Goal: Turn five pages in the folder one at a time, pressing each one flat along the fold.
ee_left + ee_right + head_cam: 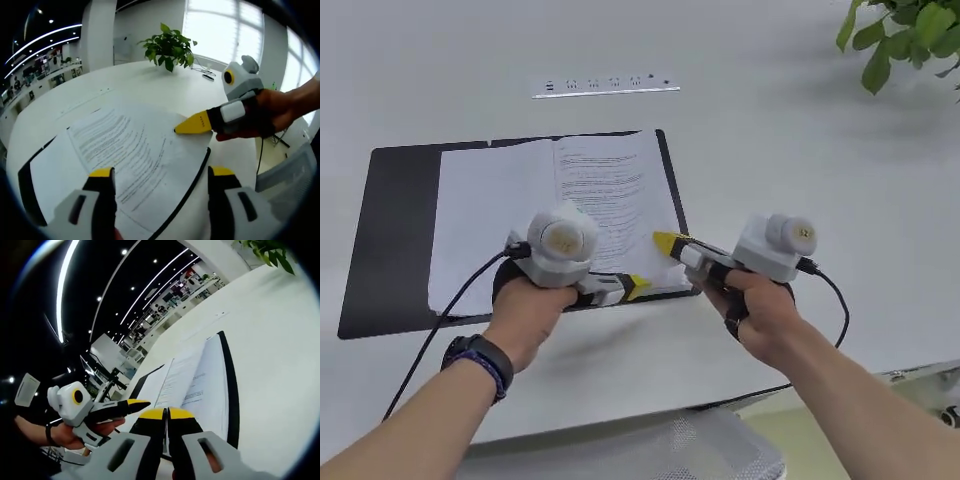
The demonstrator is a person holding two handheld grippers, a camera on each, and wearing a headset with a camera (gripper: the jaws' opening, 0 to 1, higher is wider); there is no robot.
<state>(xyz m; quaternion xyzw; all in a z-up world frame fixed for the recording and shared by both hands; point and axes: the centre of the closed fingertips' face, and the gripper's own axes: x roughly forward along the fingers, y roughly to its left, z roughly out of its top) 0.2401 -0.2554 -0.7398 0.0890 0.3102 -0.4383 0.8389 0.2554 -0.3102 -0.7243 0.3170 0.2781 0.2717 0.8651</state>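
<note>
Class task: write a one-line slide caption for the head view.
Left gripper and right gripper at the printed page of an open black folder on a white table.

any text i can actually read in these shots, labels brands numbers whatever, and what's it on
No text here can be read.
On the printed page in the open folder: many lines of print, too small and blurred to read in any of the three views.
On the power strip beyond the folder: a few small marks, too small to read.
</note>
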